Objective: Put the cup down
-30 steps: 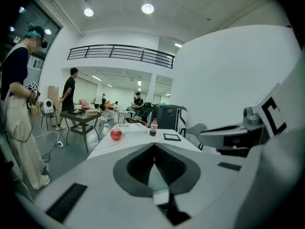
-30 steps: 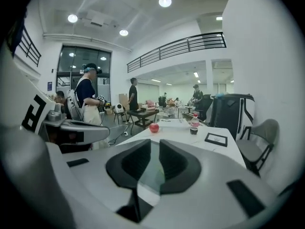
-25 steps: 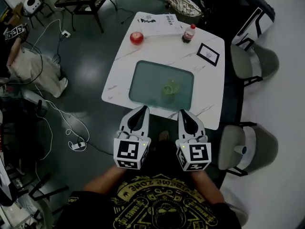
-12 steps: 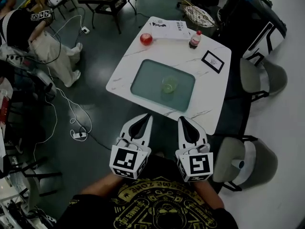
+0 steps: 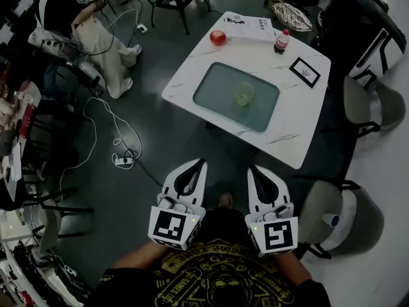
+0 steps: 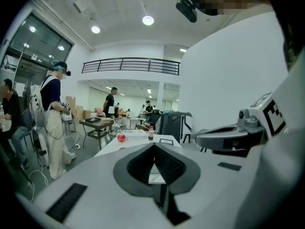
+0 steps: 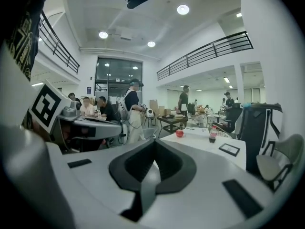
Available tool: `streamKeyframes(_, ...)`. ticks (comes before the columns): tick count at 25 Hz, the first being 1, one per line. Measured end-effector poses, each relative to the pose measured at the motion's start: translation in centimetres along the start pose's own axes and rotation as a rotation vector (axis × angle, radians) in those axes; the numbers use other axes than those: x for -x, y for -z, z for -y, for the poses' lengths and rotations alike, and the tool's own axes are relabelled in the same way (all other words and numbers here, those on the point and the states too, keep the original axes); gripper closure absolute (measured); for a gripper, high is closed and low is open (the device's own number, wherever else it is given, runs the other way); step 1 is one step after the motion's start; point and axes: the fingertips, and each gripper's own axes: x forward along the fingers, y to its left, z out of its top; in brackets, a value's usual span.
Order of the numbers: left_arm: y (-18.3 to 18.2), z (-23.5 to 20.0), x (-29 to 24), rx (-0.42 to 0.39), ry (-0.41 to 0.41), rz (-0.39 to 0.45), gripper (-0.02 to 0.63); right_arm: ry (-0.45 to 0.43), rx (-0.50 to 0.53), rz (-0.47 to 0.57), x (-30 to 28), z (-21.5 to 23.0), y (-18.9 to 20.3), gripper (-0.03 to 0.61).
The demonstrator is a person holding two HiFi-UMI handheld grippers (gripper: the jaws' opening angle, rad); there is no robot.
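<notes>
The translucent green cup [image 5: 243,94] stands upright on the green mat [image 5: 217,89] of the white table [image 5: 291,117], with no gripper near it. Both grippers are held side by side over the floor, well short of the table. My left gripper [image 5: 202,162] is shut and holds nothing. My right gripper [image 5: 252,169] is shut and empty too. In the left gripper view the jaws meet at their tips [image 6: 154,144] and the table [image 6: 125,144] lies far ahead. The right gripper view shows its jaws [image 7: 155,140] closed, pointing toward the table [image 7: 209,144].
On the table's far side lie a red apple [image 5: 218,37], a bottle [image 5: 281,41], papers [image 5: 251,27] and a black-framed card [image 5: 305,71]. Two chairs [image 5: 374,104] [image 5: 332,213] stand at its right. Cables and a power strip [image 5: 123,160] lie on the floor; a person [image 5: 77,24] stands at the far left.
The table with the cup has drawn away toward the upper right of the head view, as the grippers back off from it. Both grippers stay shut and side by side.
</notes>
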Motion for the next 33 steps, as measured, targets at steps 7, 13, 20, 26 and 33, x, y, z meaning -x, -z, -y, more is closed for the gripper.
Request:
streamKeyframes(7,3.4,-0.8,2.5,0.005,0.043,-0.048,0.604,0.046,-0.029,-0.059,1.2,-3.9,3.2,0.574)
streamKeyframes(13,3.6,-2.2,3.8,-0.001,0.099,-0.029,0.604,0.059,-0.033,-0.072,0.7,-7.4,4.2,0.574)
streamKeyframes(20,2.9,-2.9,4.8,-0.011,0.14,-0.008,0.604,0.088,-0.031,-0.049,0.6,-9.1,3.2,0.575)
streamKeyframes(26,2.7,-3.9,5.2,-0.01,0.139,-0.003,0.604,0.115,-0.009,-0.049,0.0,-9.4,2.5,0.575)
streamKeyframes(33,2.8,-4.5,5.4,-0.011,0.14,-0.003,0.604,0.12,-0.014,-0.057,-0.4,-9.7,2.6,0.574)
